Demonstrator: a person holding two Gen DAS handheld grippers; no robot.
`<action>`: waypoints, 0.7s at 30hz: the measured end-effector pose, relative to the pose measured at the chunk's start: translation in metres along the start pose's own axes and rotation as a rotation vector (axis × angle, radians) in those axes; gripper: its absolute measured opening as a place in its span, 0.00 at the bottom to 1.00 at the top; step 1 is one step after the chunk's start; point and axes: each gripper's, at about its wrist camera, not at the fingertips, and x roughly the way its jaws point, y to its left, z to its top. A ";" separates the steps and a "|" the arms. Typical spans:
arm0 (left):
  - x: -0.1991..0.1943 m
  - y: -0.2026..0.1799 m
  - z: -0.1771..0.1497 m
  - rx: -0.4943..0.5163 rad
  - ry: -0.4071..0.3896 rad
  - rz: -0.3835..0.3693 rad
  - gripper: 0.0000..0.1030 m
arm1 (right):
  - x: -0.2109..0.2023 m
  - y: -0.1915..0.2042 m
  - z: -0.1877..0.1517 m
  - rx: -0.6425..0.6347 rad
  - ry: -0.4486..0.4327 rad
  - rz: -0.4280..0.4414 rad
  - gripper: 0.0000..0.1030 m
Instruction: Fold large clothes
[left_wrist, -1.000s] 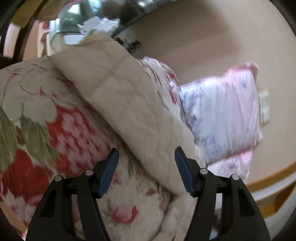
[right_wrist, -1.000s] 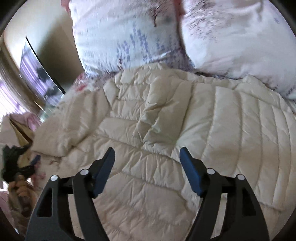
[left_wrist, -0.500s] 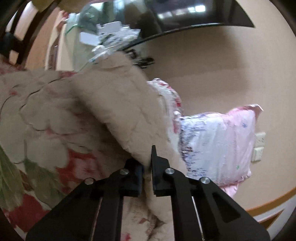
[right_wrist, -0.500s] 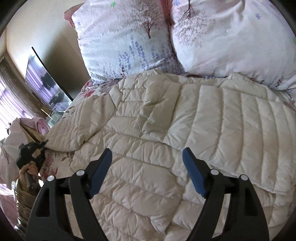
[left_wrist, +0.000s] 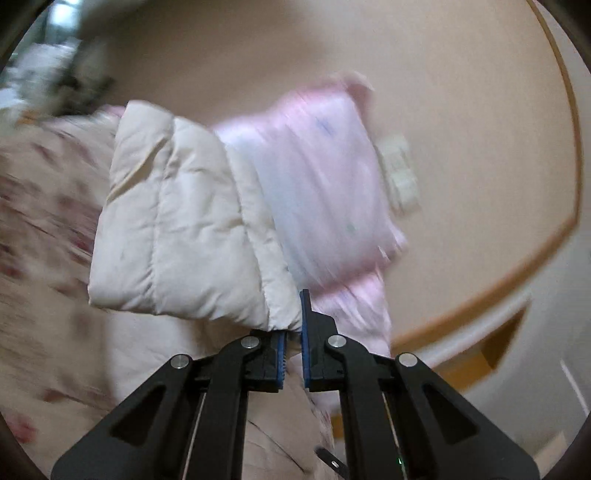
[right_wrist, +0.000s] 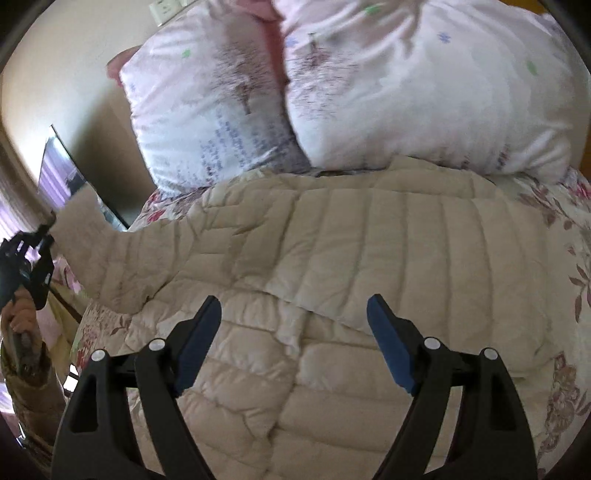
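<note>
Cream quilted jacket (right_wrist: 332, 280) spread on a bed, one sleeve (left_wrist: 184, 229) pinched and raised.

The jacket is laid across the floral bedspread (right_wrist: 565, 258), filling the centre of the right wrist view, just below two pale pillows (right_wrist: 424, 85) at the top. Its sleeve cuff is clamped between the pressed-together fingers of the left gripper (left_wrist: 292, 343), seen at the far left edge of the right wrist view. The right gripper (right_wrist: 293, 341) is held above the jacket, fingers spread wide, nothing gripped.
</note>
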 end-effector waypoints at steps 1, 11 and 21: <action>0.021 -0.011 -0.013 0.021 0.049 -0.023 0.05 | 0.000 -0.005 0.000 0.011 -0.001 -0.004 0.79; 0.166 -0.036 -0.146 0.191 0.477 0.028 0.05 | -0.006 -0.047 -0.011 0.096 0.005 -0.065 0.79; 0.145 -0.035 -0.172 0.321 0.623 0.059 0.81 | -0.003 -0.027 -0.009 0.014 0.003 -0.080 0.79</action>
